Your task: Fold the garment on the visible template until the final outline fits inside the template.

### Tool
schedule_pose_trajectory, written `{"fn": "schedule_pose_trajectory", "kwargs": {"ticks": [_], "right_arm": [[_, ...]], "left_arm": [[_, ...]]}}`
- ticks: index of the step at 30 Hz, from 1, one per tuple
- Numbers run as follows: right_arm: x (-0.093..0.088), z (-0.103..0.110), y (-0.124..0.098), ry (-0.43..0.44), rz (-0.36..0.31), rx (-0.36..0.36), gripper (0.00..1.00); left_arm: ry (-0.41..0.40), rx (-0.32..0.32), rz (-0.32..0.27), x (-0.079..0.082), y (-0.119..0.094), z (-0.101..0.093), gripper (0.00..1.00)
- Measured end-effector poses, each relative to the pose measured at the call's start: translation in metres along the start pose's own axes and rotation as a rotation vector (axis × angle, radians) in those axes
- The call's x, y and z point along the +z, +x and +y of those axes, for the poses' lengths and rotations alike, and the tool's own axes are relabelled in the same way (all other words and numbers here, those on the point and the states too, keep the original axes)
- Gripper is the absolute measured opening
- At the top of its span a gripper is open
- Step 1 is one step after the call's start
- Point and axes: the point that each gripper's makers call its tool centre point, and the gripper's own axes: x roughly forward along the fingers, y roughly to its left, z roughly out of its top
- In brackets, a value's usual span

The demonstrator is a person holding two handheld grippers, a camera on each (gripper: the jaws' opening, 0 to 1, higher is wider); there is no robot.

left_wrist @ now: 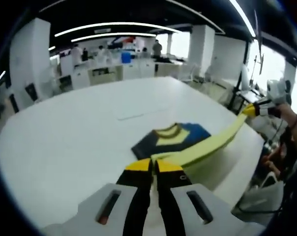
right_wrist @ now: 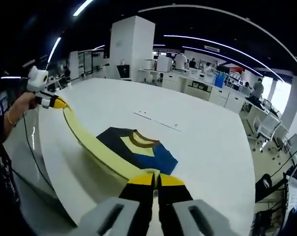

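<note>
My left gripper (left_wrist: 154, 165) has its jaws closed on one end of the garment's (left_wrist: 174, 138) yellow hem, and my right gripper (right_wrist: 156, 179) has its jaws pinched on the other end. Between them the yellow edge is pulled into a long taut band, lifted off the bench (left_wrist: 79, 123). In the left gripper view the right gripper (left_wrist: 252, 109) shows at the far end of that band, out past the bench edge; in the right gripper view the left gripper (right_wrist: 57, 103) holds the far end the same way, with a hand (right_wrist: 21, 104) behind it. The rest of the garment, navy and blue with a yellow front and brown-trimmed collar, lies flat on the white bench near its edge. A thin line (right_wrist: 157, 121) is marked on the bench beyond the collar.
</note>
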Motion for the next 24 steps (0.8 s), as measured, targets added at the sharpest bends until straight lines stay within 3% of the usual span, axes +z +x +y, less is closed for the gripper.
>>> {"fn": "schedule_pose_trajectory", "kwargs": {"ticks": [6, 10, 24], "right_arm": [[0.007, -0.009, 0.008, 0.023, -0.024, -0.016, 0.00], [0.012, -0.013, 0.014, 0.044, -0.042, -0.027, 0.00], [0.029, -0.033, 0.050, 0.107, -0.110, -0.073, 0.00]], "left_arm": [[-0.001, 0.008, -0.028, 0.003, 0.007, 0.002, 0.00], [-0.010, 0.024, -0.070, 0.012, 0.014, 0.011, 0.00], [-0.086, 0.095, -0.135, 0.025, 0.046, 0.041, 0.00]]}}
